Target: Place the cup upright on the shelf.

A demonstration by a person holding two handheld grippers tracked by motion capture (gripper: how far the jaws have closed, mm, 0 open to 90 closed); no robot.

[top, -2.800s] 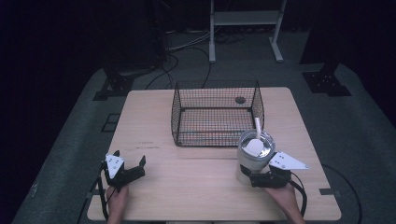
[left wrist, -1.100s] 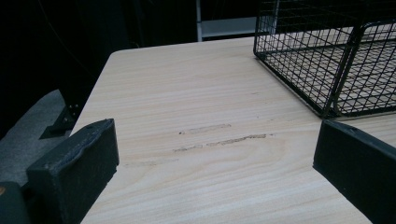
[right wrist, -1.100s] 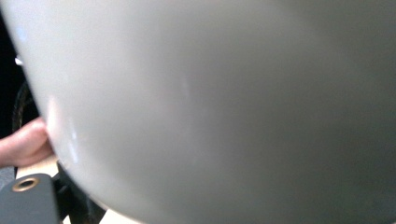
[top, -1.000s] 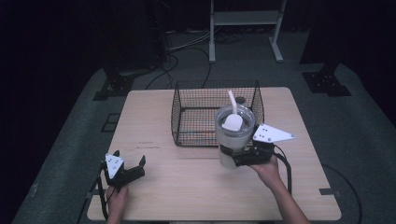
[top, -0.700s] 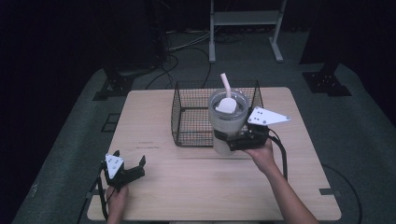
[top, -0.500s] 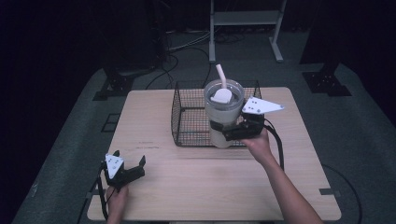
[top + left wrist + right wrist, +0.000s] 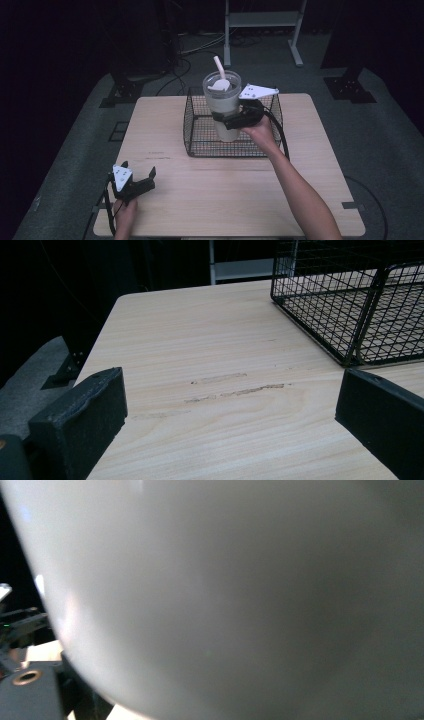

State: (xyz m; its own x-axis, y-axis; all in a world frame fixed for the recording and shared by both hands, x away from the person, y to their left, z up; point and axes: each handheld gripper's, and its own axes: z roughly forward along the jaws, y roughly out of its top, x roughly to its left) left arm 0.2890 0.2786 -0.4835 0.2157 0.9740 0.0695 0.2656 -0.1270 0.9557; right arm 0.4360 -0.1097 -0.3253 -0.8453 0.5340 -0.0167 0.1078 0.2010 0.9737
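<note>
Right gripper (image 7: 226,119) clamps the tall translucent plastic tumbler with straw (image 7: 222,102) mid-body above the black wire basket (image 7: 197,131).
Probably light, smooth, slippery and top-heavy; grip mid-wall. Left gripper (image 7: 141,181) gapes, idle.

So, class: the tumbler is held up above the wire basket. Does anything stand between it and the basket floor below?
Nothing visible does. The right claw holds the tumbler upright over the wire basket, whose top is open. The mesh floor beneath looks bare, though the tumbler hides part of it.
</note>
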